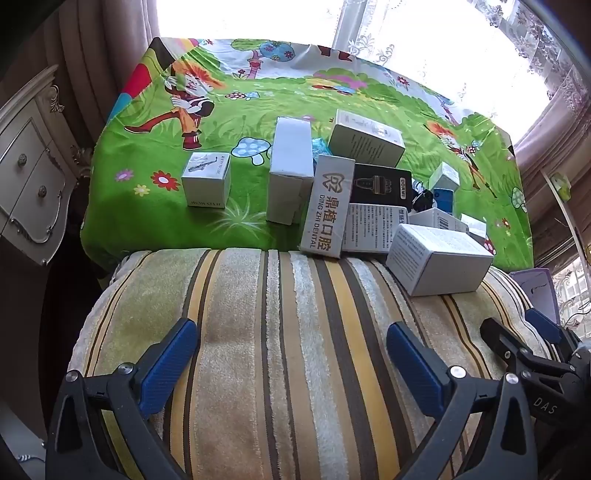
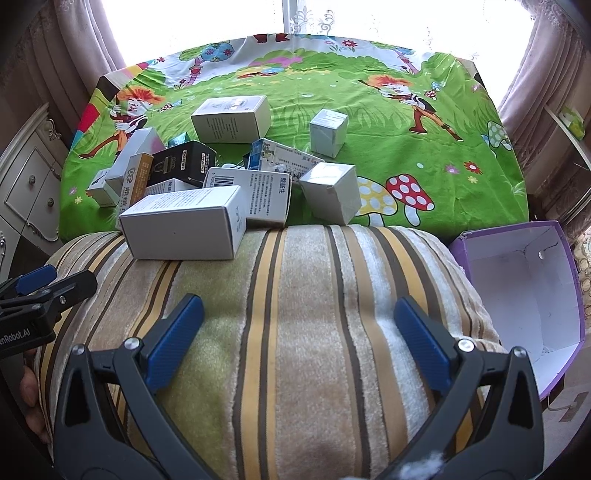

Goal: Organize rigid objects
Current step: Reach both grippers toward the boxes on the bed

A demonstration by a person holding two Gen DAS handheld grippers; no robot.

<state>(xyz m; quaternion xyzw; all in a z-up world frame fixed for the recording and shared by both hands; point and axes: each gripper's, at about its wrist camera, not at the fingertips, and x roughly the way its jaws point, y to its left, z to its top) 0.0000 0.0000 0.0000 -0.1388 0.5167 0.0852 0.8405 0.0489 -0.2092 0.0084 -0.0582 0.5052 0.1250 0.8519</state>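
A green cartoon sheet (image 1: 147,158) covers the bed under a bright window (image 2: 221,22), with a striped blanket (image 1: 280,350) bunched along its near edge. A carved white cabinet (image 1: 33,184) stands to the left. At the right, beside the blanket, an open purple box (image 2: 528,295) lies tilted, its white inside bare.

The boxes sit in a loose heap where sheet meets blanket. A long white box (image 2: 184,225) rests on the blanket's edge, touching a printed carton (image 2: 258,195) behind it. A black box (image 2: 184,162) and a dental box (image 1: 327,206) lean together in the middle. A wide white box (image 2: 232,118) lies farther back. Two white cubes stand right of the heap: one (image 2: 330,192) at the blanket's edge, one (image 2: 328,131) apart on the sheet. A small cube (image 1: 207,181) stands alone at the left.

The left gripper (image 1: 291,354) and right gripper (image 2: 299,328) hang over the blanket, angled down, jaws spread wide with nothing between them.
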